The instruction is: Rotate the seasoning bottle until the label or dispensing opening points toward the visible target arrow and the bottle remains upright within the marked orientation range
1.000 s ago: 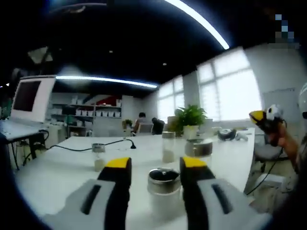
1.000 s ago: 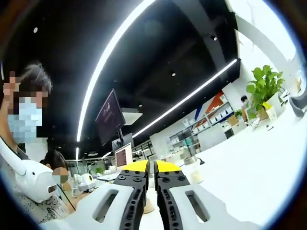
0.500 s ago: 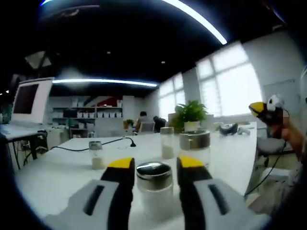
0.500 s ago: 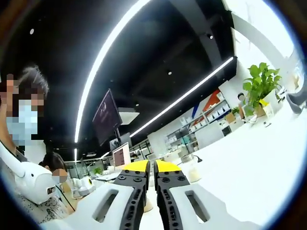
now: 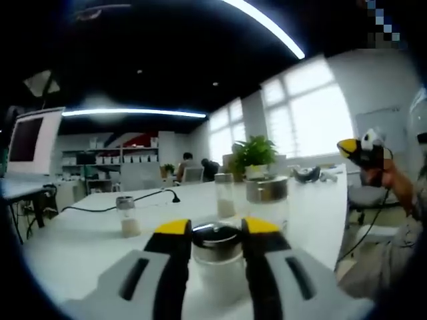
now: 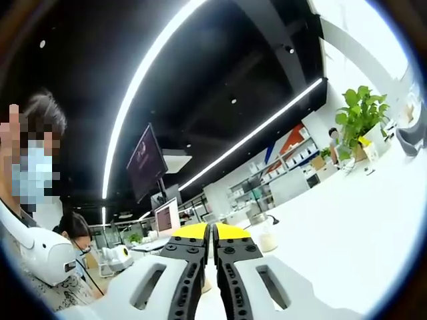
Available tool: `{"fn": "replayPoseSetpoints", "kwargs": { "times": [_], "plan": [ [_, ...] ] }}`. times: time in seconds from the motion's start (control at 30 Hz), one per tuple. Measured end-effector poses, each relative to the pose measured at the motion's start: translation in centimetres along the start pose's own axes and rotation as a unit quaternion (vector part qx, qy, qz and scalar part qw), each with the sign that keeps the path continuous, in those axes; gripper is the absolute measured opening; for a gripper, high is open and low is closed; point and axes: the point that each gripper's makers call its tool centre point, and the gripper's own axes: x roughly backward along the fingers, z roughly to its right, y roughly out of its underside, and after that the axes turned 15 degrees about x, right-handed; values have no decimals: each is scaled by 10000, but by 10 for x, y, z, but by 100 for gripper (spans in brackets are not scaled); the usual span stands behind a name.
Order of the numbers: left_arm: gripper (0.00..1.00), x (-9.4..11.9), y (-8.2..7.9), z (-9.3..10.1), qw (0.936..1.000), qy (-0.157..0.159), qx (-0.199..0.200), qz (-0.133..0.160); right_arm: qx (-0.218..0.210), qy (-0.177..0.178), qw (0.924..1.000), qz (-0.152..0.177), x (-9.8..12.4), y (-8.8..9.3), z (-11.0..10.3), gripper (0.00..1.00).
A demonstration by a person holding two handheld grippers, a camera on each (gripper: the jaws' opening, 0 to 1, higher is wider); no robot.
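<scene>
A white table (image 5: pixel 73 240) fills an office with bright windows (image 5: pixel 307 117), a dark ceiling (long light strips (image 6: pixel 143 80)) and far shelves (image 5: pixel 110 160).

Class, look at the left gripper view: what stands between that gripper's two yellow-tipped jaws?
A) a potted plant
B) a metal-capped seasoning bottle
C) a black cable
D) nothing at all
B: the seasoning bottle with its metal cap sits between the jaws of the left gripper.
</scene>
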Motion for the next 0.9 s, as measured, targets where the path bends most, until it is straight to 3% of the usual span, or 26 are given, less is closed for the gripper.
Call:
{"fn": "replayPoseSetpoints", "kwargs": {
  "times": [0.33, 0.5, 0.9],
  "plan": [
    [31, -1, 2, 1, 9997, 162, 6, -173, -26, -61, 10000, 30, -1, -2, -2, 0],
    [31, 0, 2, 1, 9990, 390, 145, -132, -43, -52, 10000, 26, 0, -2, -1, 0],
    [31, -1, 3, 3, 9933, 1002, 339, -466, -120, -10, 9998, 125, 1, -5, 1, 0]
  ]
}}
